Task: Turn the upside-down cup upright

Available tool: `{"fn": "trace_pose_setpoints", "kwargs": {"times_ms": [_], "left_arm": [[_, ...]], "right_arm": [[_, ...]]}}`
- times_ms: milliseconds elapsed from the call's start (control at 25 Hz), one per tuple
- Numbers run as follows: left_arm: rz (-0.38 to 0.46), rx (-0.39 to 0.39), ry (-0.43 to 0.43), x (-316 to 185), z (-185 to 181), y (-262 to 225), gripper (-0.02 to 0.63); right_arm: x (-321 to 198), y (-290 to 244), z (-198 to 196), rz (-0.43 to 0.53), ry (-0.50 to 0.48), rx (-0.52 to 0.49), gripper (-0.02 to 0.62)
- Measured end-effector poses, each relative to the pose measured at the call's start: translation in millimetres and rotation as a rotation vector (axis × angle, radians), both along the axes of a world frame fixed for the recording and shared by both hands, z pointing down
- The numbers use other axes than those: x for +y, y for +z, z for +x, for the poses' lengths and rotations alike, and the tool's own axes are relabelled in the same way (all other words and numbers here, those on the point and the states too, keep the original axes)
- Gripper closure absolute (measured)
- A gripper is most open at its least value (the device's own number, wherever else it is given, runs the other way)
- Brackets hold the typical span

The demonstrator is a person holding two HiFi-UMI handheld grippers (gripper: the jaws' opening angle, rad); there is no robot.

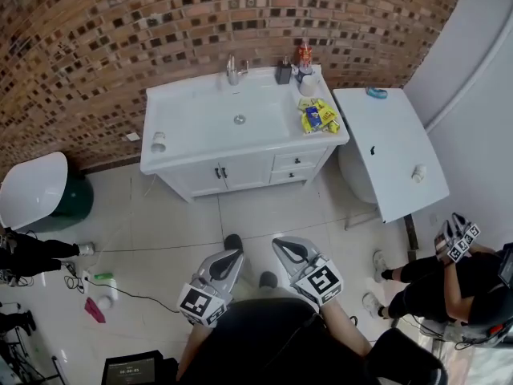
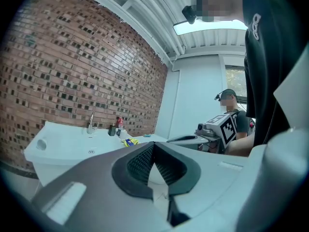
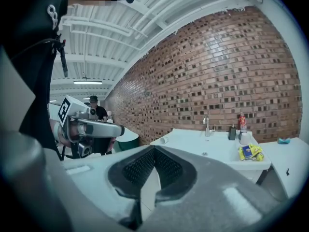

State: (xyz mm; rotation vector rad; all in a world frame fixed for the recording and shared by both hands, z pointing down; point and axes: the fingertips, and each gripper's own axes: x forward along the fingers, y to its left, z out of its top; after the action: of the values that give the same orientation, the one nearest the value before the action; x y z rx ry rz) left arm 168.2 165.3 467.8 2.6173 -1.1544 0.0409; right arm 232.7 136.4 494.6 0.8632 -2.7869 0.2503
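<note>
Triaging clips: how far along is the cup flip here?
Nothing done. Left gripper and right gripper are shut, empty, over the floor, short of the vanity. The small cup at its left corner and the white cup by the bottles are untouched. Remaining: approach, grasp, flip.

vanity (image 1: 180,107): against brick wall (image 1: 120,38) | yellow packets (image 1: 317,116): vanity's right end | faucet (image 1: 234,70): back centre

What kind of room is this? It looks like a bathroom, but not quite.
Probably a mock bathroom set up inside a workshop or lab. A white vanity with a basin and tap stands against a brick wall, with toiletry bottles beside the tap. Another person stands close by.
</note>
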Motion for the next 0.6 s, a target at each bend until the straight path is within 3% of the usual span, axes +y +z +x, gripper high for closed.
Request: {"fn": "trace_pose_setpoints", "kwargs": {"times_ms": [600], "left_arm": [[0.055,0.052,0.081,-182.8,-86.2,-28.1,0.594]], "right_arm": [[-165.2,-16.3,-67.2,0.013,0.099,0.092,0.604]]}}
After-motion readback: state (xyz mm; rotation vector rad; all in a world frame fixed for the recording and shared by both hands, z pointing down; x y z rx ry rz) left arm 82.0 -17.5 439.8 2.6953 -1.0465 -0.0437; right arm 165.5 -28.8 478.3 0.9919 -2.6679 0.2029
